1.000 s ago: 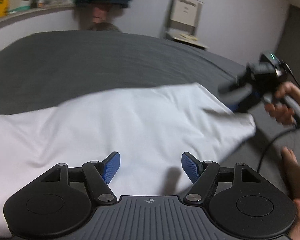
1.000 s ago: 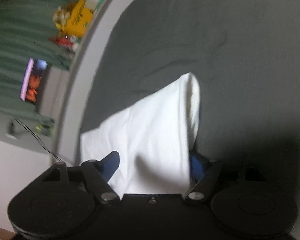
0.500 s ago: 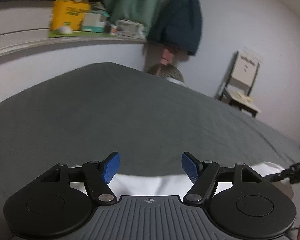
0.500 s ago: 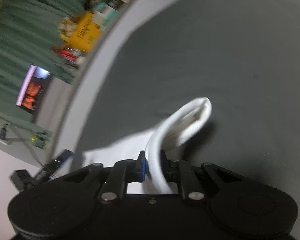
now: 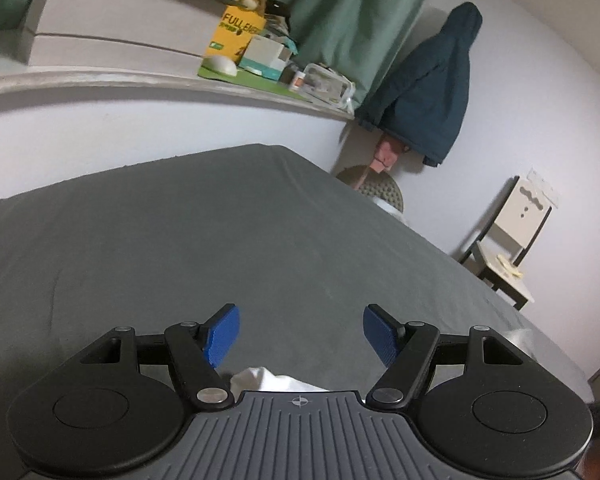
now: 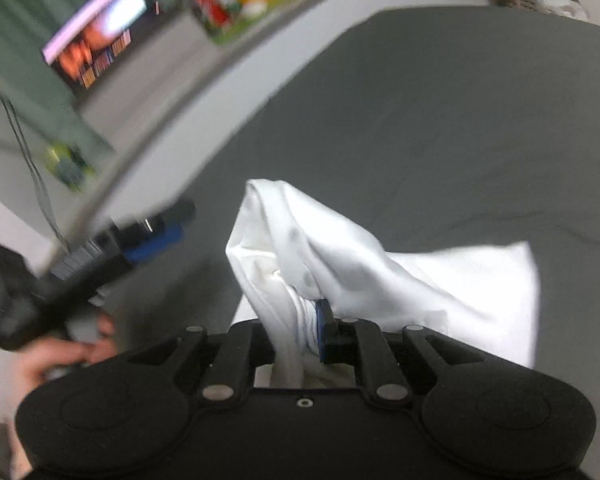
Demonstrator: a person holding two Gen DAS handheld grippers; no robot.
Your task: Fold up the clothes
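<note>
A white garment (image 6: 400,276) lies bunched on the dark grey bed sheet (image 6: 440,128). My right gripper (image 6: 300,332) is shut on a gathered fold of it, lifting the cloth off the bed. My left gripper (image 5: 300,336) is open and empty, pointing over the bed; only a small white bit of the garment (image 5: 276,380) shows just below its fingers. The left gripper also appears in the right wrist view (image 6: 148,236), held in a hand at the left.
A ledge (image 5: 140,80) behind the bed holds a yellow box (image 5: 236,32), a plush toy and small packages. A dark jacket (image 5: 432,92) hangs on the wall. A chair (image 5: 508,248) stands past the bed's far right edge. A lit screen (image 6: 96,36) sits at the left.
My right gripper closed on the garment's edge and pulled it up into a bunch. My left gripper tilted upward, off the spread white cloth, staying open.
</note>
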